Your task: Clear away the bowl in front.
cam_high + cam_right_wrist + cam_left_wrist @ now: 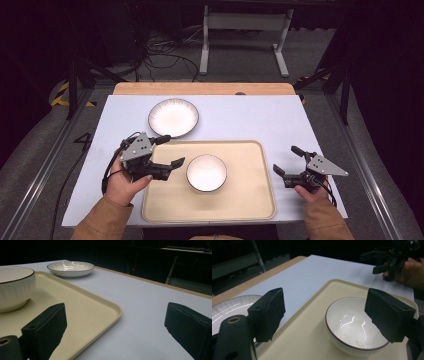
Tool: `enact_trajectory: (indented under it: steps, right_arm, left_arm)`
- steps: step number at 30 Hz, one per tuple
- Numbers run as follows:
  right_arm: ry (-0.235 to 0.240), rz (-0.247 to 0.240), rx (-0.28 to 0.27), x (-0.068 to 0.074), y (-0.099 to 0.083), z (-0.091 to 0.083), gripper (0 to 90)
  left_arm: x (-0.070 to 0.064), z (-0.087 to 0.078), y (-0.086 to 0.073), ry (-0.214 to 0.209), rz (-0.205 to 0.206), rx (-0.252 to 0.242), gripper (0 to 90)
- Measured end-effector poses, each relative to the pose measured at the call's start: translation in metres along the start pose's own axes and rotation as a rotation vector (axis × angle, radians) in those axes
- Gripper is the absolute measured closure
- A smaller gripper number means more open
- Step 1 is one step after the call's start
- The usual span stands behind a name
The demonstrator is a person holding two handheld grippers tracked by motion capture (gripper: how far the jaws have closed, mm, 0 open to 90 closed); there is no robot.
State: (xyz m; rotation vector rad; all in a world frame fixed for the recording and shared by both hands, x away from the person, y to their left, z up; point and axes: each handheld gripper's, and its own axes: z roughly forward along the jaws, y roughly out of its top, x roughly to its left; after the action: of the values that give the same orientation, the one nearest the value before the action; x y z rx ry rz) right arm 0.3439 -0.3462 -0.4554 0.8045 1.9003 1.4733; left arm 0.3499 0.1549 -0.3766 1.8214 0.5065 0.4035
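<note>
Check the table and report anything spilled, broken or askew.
Nothing stands out. The bowl sits upright and empty on the tray, the plate lies flat on the table beyond it, both apparently intact.

One tray (pixel 250 200) lies on the table (pixel 250 120). One bowl (pixel 206 172) sits on the tray. One plate (pixel 173 117) rests beyond the tray's far left corner. Two grippers: one (pixel 170 151) at the tray's left edge, one (pixel 286 161) right of the tray.

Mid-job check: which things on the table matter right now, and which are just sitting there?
In play: bowl on the tray; left gripper, open, nearest the bowl.
Idle: plate on the table; right gripper, open, beside the tray.
</note>
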Motion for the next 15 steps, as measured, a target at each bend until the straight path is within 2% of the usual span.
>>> enact_trajectory:
  steps: [2, 9, 14, 15]
  right_arm:
    - [0.001, 0.001, -0.002, 0.0, 0.0, 0.0, 4.6]
    - [0.004, -0.018, -0.02, 0.002, -0.001, -0.002, 1.2]
    - [0.0, -0.002, -0.032, 0.0, -0.001, -0.003, 1.1]
    - [0.002, 0.002, -0.04, -0.001, -0.002, -0.004, 1.1]
  left_arm:
    - [0.002, -0.004, -0.006, 0.006, -0.016, -0.026, 15.6]
    - [0.011, -0.018, -0.024, 0.048, -0.064, -0.02, 10.6]
    - [0.017, -0.027, -0.037, 0.066, -0.105, -0.029, 7.2]
    - [0.02, -0.03, -0.043, 0.075, -0.13, -0.029, 7.1]
